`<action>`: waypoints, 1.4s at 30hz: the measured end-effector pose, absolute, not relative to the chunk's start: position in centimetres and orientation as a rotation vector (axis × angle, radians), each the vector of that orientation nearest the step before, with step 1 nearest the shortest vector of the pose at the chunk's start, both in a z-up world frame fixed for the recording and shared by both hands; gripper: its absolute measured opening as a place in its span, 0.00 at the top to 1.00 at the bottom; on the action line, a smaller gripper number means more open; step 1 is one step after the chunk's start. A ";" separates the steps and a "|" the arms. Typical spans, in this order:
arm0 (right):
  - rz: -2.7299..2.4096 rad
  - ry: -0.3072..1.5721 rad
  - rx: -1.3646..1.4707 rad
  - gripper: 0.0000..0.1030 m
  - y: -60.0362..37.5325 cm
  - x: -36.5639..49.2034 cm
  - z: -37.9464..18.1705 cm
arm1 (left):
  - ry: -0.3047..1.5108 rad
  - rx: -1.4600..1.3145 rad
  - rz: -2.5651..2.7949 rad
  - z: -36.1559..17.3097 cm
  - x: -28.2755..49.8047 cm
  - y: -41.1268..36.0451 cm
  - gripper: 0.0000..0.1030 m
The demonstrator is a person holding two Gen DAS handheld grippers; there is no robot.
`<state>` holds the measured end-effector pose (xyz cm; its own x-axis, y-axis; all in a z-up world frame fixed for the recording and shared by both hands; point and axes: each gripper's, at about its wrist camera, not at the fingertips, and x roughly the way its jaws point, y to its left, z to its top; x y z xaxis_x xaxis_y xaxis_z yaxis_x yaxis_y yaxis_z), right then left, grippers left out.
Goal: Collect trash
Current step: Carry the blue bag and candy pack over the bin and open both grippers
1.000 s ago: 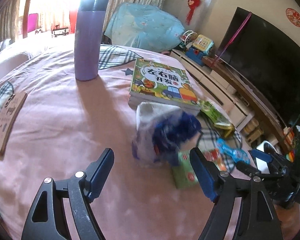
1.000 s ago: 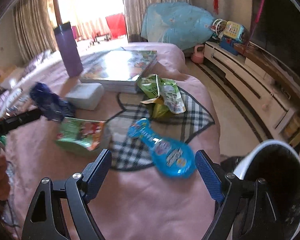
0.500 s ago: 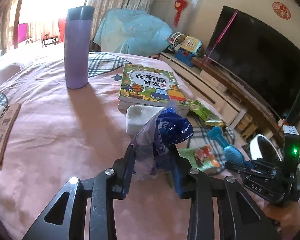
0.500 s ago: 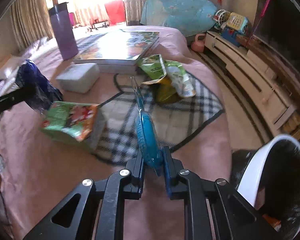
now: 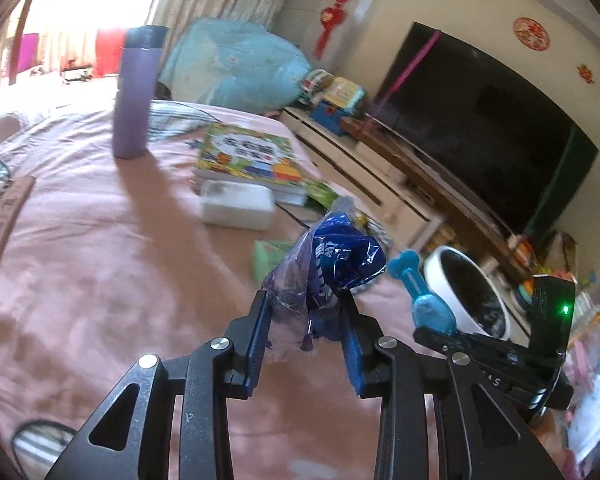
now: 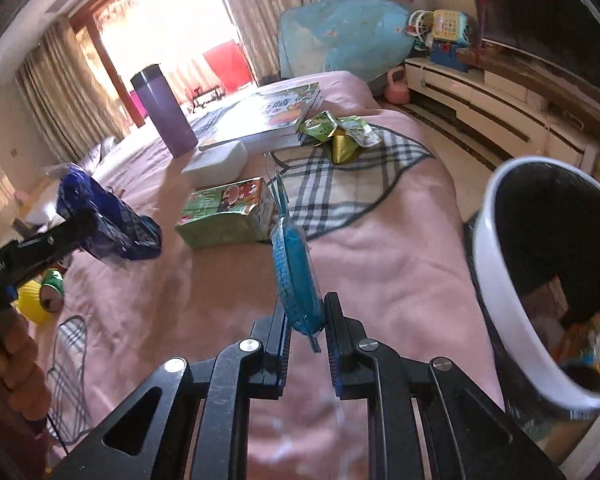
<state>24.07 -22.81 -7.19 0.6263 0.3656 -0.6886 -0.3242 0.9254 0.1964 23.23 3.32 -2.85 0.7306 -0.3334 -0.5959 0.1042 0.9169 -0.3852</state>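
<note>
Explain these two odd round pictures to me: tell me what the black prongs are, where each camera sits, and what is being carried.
There is no robot here. A person holds a two-fingered black tool in each hand, with a fisheye camera on each looking along its fingers.

The left view shows the left tool shut on a crumpled dark blue plastic wrapper. The right view shows the right tool shut on a flat blue blister pack.

On the pink bedspread lie a green snack box, a white tissue pack, picture books, green foil wrappers and a standing purple flask. A white-rimmed bin waits beside the bed.

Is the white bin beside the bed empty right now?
No. The right wrist view shows colourful wrappers already lying at the bottom of the white bin.
</note>
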 end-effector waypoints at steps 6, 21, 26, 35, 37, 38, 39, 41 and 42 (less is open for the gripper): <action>0.357 0.769 0.104 0.85 -25.7 21.3 -6.3 | 0.732 -0.317 -0.326 -2.7 23.4 0.4 0.69; 0.210 0.715 0.197 0.85 -34.3 17.9 -5.3 | 0.748 -0.266 -0.444 -2.6 25.4 -5.8 0.69; 0.173 0.706 0.216 0.85 -36.3 17.8 -5.2 | 0.747 -0.257 -0.471 -2.6 26.4 -7.6 0.69; 0.132 0.700 0.224 0.85 -38.7 18.3 -5.1 | 0.740 -0.232 -0.523 -2.5 28.0 -11.3 0.69; 0.121 0.699 0.229 0.85 -39.3 18.6 -5.1 | 0.737 -0.223 -0.536 -2.3 28.5 -12.4 0.69; 0.118 0.699 0.231 0.85 -39.6 18.7 -5.0 | 0.736 -0.220 -0.542 -2.2 28.7 -12.9 0.69; 0.113 0.699 0.233 0.85 -39.9 18.8 -5.0 | 0.734 -0.217 -0.546 -2.2 29.0 -13.3 0.68; 0.107 0.699 0.239 0.85 -40.4 19.1 -5.0 | 0.732 -0.204 -0.556 -2.1 29.6 -14.4 0.68; 0.104 0.700 0.243 0.85 -40.7 19.2 -5.0 | 0.732 -0.199 -0.559 -2.1 29.9 -14.8 0.68</action>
